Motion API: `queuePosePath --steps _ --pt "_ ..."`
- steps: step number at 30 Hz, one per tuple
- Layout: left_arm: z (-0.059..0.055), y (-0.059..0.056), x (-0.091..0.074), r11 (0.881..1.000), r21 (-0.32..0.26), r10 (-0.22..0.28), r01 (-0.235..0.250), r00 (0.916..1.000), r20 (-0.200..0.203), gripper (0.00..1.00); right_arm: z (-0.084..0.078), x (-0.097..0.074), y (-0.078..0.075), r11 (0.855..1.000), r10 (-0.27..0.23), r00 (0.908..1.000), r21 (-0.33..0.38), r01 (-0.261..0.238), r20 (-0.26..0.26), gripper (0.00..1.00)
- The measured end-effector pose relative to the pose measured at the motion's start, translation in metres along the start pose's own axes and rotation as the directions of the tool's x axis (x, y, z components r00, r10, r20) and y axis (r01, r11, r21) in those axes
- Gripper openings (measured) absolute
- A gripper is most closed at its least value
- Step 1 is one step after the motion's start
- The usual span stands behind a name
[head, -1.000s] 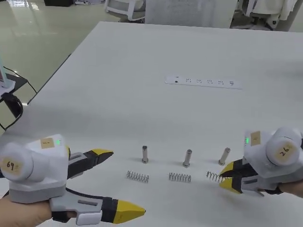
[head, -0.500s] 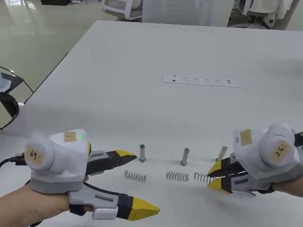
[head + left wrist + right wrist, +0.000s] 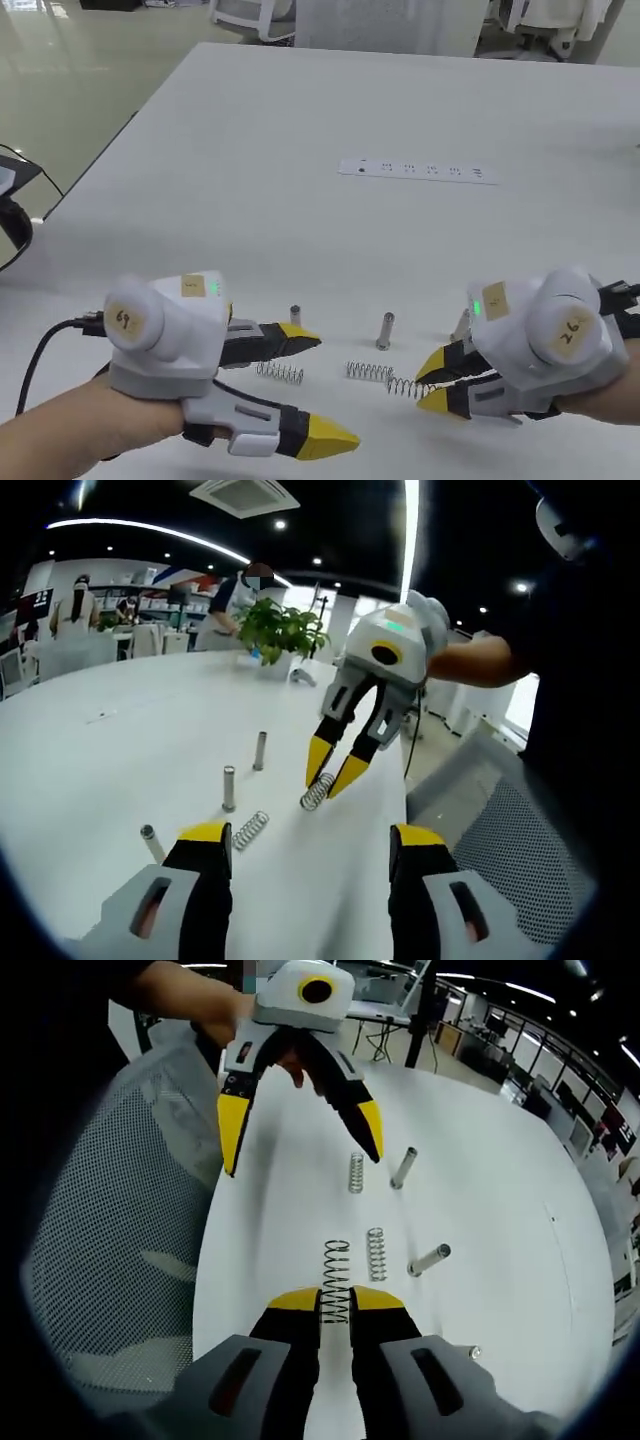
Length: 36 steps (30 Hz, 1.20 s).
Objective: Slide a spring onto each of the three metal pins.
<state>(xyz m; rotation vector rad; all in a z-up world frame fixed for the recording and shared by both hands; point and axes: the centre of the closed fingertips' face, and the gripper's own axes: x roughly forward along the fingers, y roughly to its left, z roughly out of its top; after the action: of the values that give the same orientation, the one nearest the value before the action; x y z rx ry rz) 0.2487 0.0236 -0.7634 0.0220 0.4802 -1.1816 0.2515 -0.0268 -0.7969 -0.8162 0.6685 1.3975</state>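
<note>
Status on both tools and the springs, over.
Right tool shut on end of one spring. Left tool open, empty. Two springs lie on the table, three pins stand bare. No obstruction seen.

Head view: bright, even overhead light; soft, faint shadows on the white table (image 3: pixel 300 130), pale sheen on the floor (image 3: pixel 90 60). Gripper views: fisheye bending toward the edges, ceiling strips (image 3: pixel 409 520) glaring, near spring (image 3: pixel 336 1280) sharp, background softer.

"69" sticker (image 3: pixel 125 320) on left gripper (image 3: pixel 328 390), "26" sticker (image 3: pixel 570 332) on right gripper (image 3: pixel 424 386) (both handwritten, tilted)
</note>
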Motion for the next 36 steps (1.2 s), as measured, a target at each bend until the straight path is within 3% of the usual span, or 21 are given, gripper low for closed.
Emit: queuePosePath --steps 3,9,21,36 --pt "0.005 -0.004 0.008 1.000 0.016 -0.021 0.021 0.9996 0.016 0.52 0.004 -0.001 0.000 1.000 0.002 1.0000 -0.001 -0.002 0.010 0.08" --pt "0.002 -0.010 0.023 0.997 0.057 -0.056 0.056 0.9985 -0.001 0.38 0.011 -0.005 0.003 1.000 0.003 0.9995 0.000 -0.003 0.032 0.08" --pt "0.007 -0.012 0.034 0.996 0.066 -0.067 0.065 0.9975 0.023 0.18 0.017 -0.010 0.006 1.000 0.007 0.9993 -0.028 -0.005 0.036 0.08" --pt "0.007 -0.022 0.041 0.992 0.088 -0.098 0.095 0.9950 0.022 0.09 0.020 -0.009 0.012 0.998 0.019 0.9992 -0.055 -0.017 0.036 0.08"
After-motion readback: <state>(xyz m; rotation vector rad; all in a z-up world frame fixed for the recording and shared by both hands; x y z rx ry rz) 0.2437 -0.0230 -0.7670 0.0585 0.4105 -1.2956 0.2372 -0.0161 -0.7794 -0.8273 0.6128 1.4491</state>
